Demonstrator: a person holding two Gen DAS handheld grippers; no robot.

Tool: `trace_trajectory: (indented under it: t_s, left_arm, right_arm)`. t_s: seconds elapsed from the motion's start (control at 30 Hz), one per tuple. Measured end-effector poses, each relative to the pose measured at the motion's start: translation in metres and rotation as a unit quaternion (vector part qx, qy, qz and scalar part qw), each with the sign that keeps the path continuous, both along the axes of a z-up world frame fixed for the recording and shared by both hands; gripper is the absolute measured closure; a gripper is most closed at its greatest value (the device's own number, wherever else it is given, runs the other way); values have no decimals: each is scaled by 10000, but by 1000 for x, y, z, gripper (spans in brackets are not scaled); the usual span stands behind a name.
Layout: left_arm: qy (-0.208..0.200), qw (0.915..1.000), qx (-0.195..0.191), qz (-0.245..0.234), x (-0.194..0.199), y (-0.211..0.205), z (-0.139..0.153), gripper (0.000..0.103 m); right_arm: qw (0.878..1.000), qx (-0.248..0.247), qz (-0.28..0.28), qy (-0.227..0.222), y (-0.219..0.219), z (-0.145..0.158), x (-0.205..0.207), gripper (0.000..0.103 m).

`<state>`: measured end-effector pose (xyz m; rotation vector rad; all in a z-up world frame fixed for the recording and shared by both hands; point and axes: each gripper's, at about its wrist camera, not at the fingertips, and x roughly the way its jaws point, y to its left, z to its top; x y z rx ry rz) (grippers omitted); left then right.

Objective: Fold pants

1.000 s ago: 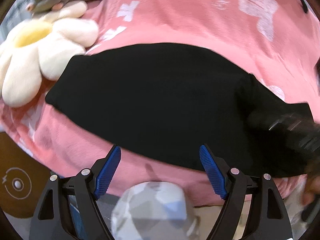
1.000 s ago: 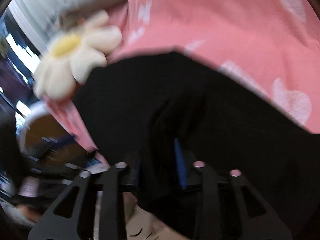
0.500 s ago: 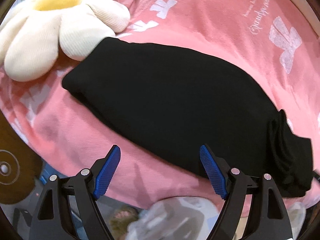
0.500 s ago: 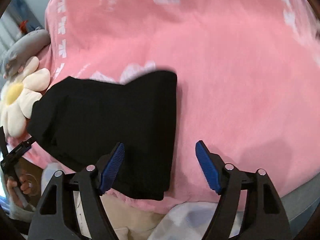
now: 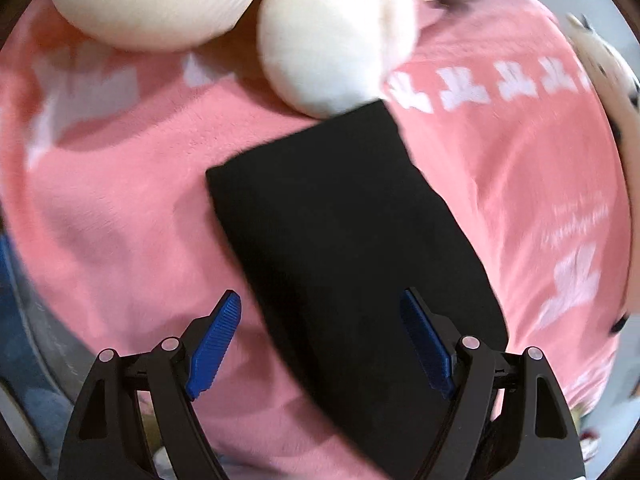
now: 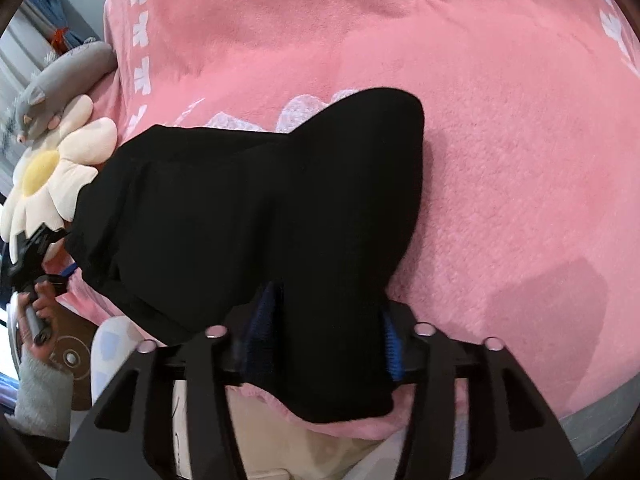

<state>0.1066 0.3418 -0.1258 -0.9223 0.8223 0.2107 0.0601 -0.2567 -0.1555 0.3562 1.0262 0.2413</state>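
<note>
We held two grippers over black pants (image 6: 256, 216) that lay folded on a pink blanket (image 6: 500, 128). In the right wrist view, the right gripper (image 6: 326, 332) sat at the lower centre of the frame with its blue pads closed on a bunched end of the pants, the cloth filling the gap between them and spilling below the fingers. The rest of the garment spread toward the left of that frame, its far end touching a cream flower pillow (image 6: 52, 176), with a grey plush toy (image 6: 56, 84) just above it at the upper left. At the left edge of the same frame we saw the left gripper (image 6: 28, 252) in a hand, near the pants' far end.

In the left wrist view, the left gripper (image 5: 322, 344) stood wide apart at the bottom of the frame, holding nothing. The pants (image 5: 352, 248) ran as a dark band between its fingers toward the flower pillow (image 5: 332, 40) at the top; whether the pads touched the cloth we could not tell.
</note>
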Motion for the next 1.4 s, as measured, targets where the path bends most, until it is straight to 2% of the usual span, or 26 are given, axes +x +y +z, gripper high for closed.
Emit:
trace_trajectory:
  t_s: [0.03,0.07,0.1,0.13,0.17,0.2,0.23,0.27,0.33,0.47,0.57,0.63,0.7,0.77,0.83,0.9,0.97,1.0,1.03,1.1,1.13,1.17,1.2,1.27,1.33,1.4]
  left_arm:
    - [-77,9994,-334,88,5,10,-9,20]
    - [-207,9983,-509,168,6,15,-11,11]
    - [-320,9972,-627,238,8,17,-10,12]
    - [-331,9976,-532,288,11,18,-8,12]
    - [-342,9982,-395,297,13,15,-5,23]
    - [-322,9988,-183,324,15,13,0,35]
    - [-251,9992,67,318,18,9,4,58]
    - [-192,9993,195,251,21,7,6,74]
    - [-272,9994,186,93,24,1,11,85]
    - [-410,9971,618,-194,24,-25,34,86]
    - [-371,9965,521,-535,29,-48,33,85]
    - [-235,9965,288,-747,33,-63,16,82]
    - [-136,9973,58,-719,34,-69,-3,75]
    - [-304,9986,-45,-421,28,-69,-9,71]
    - [-297,9988,-165,-342,28,-65,-10,69]
    - [-313,9988,-336,-173,26,-58,-10,68]
    - [-398,9982,-416,-162,30,-56,-12,73]
    - [-419,9983,-367,-194,33,-58,-10,77]
    - [-468,9982,-204,-311,35,-65,-4,87]
    - [-689,9961,260,-478,34,-86,20,88]
    - [-911,9912,579,-772,31,-110,44,88]
    - [-1036,9872,708,-980,28,-126,57,88]
    - [-1224,9783,946,-1380,25,-158,79,88]
    - [-1439,9625,1158,-1985,20,-208,102,88]
    - [-1593,9361,1472,-2771,11,-279,114,87]
    - [-1425,9110,1835,-3408,7,-345,101,82]
  right_arm:
    - [10000,26,20,-9,2,-3,1,42]
    - [10000,-26,13,-41,7,-4,2,42]
    - [9999,-113,20,-78,11,-4,3,41]
    - [9998,-195,20,-103,13,-3,2,46]
    - [9997,-216,17,-139,14,-1,3,66]
    - [9998,-129,-7,-158,11,3,3,72]
    - [9998,2,-56,-178,8,7,3,74]
    - [9997,-1,-57,-229,7,11,2,77]
    - [9985,-233,60,-496,4,32,-4,80]
    - [9955,-467,-67,-818,-30,65,-10,83]
    - [9936,-686,-382,-816,-67,69,-16,83]
    - [9929,-736,-679,-644,-90,55,-15,83]
    - [9918,-890,-836,-387,-103,29,-10,80]
    - [9928,-821,-851,-205,-104,10,-6,67]
    - [9902,-795,-1112,-282,-109,21,-11,54]
    - [9867,-1048,-1171,-406,-109,33,-18,51]
    - [9854,-1116,-1198,-477,-106,43,-22,43]
    - [9844,-1142,-1230,-527,-108,49,-26,40]
    - [9829,-1216,-1250,-598,-108,54,-31,36]
    - [9802,-1321,-1258,-767,-108,63,-41,32]
    - [9804,-1297,-1224,-837,-105,67,-42,32]
    - [9811,-1214,-1179,-942,-102,71,-44,32]
    - [9814,-1155,-1158,-1010,-99,74,-45,32]
    - [9828,-999,-1095,-1101,-93,77,-44,32]
    - [9838,-900,-1035,-1155,-86,78,-36,32]
    - [9860,-769,-949,-1134,-81,75,-32,32]
